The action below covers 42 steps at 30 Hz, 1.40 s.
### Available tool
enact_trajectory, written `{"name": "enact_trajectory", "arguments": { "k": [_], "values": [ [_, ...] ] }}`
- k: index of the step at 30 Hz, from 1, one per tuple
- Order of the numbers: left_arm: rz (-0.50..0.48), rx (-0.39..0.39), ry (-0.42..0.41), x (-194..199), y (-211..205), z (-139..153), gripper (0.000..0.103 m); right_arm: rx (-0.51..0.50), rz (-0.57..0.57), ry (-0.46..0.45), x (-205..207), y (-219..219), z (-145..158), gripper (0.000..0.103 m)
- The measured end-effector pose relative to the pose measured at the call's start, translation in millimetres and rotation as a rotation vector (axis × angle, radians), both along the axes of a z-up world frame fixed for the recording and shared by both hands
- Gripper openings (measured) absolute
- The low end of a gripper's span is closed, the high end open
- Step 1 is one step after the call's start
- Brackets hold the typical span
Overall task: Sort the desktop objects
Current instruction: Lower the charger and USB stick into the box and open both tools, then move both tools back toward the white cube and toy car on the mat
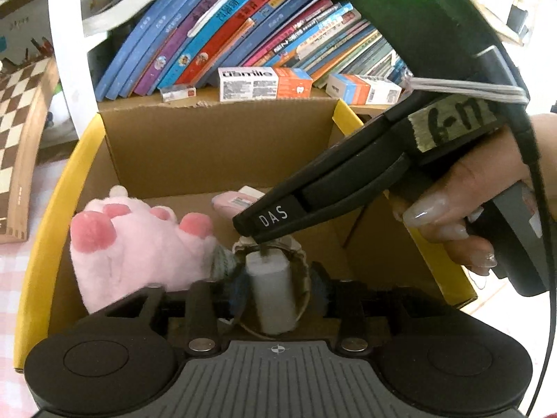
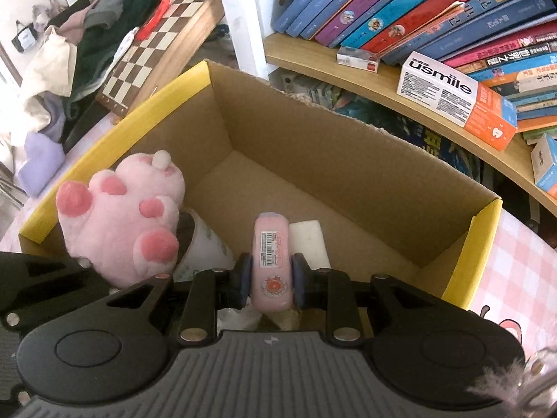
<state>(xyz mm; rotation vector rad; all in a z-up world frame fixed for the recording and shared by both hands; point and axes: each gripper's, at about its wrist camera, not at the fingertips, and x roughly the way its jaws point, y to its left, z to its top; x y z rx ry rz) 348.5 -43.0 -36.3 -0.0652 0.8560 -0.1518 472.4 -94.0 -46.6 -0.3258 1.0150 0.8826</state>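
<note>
An open cardboard box [image 1: 222, 146] [image 2: 313, 160] with yellow flaps lies under both grippers. A pink plush paw [image 1: 139, 244] [image 2: 122, 216] leans in its left corner. My left gripper [image 1: 280, 289] is low in the box and open. A roll of tape [image 1: 275, 289] stands between its blue pads, and a small gap shows at the right pad. Beside the paw, the tape roll [image 2: 202, 244] is also visible in the right wrist view. My right gripper [image 2: 272, 278] [image 1: 250, 231] is shut on a small pink labelled bottle [image 2: 273, 264] [image 1: 228, 203]. A white block [image 2: 310, 240] lies just behind the bottle.
A shelf of slanted books [image 1: 243, 35] [image 2: 435, 17] stands behind the box, with toothpaste boxes [image 1: 264, 83] [image 2: 456, 101] in front of them. A chessboard [image 1: 17, 132] [image 2: 160, 41] leans at the left. A hand [image 1: 463, 205] holds the right gripper. A pink checked cloth [image 2: 515, 278] covers the table.
</note>
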Motion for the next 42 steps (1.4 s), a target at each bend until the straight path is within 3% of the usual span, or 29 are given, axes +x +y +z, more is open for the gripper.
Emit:
{"name": "enact_trajectory", "arguments": {
  "k": [2, 3, 7, 9, 12, 19, 26, 42],
  "values": [
    [-0.010, -0.011, -0.004, -1.2, -1.4, 1.9, 0.063, 0.012, -0.007, -0.003, 0.8, -1.1, 2.5, 0.028],
    [-0.011, -0.008, -0.009, -1.9, -2.4, 3.2, 0.067, 0.018, -0.012, -0.006, 1.0, -1.6, 4.5, 0.037],
    [-0.011, 0.005, -0.032, -6.2, -6.7, 9.7, 0.075, 0.050, -0.019, -0.021, -0.8, -4.7, 16.0, 0.051],
    [-0.007, 0.015, -0.048, -10.3, -8.5, 14.0, 0.079, 0.066, -0.018, -0.031, -3.0, -6.6, 22.9, 0.064],
    [0.005, 0.035, -0.094, -20.6, -7.6, 21.9, 0.082, 0.086, -0.008, -0.058, -9.5, -12.2, 32.9, 0.072],
    [0.079, 0.062, -0.205, -55.7, 8.3, 41.2, 0.084, 0.158, -0.044, -0.128, -24.2, -37.5, 60.6, 0.073],
    [0.181, 0.065, -0.313, -86.2, 25.0, 60.3, 0.092, 0.198, -0.075, -0.171, -46.4, -55.5, 85.8, 0.074],
    [0.196, 0.075, -0.311, -143.2, 22.9, 50.9, 0.098, 0.152, -0.196, -0.245, -136.1, -101.9, 100.9, 0.080]
  ]
}}
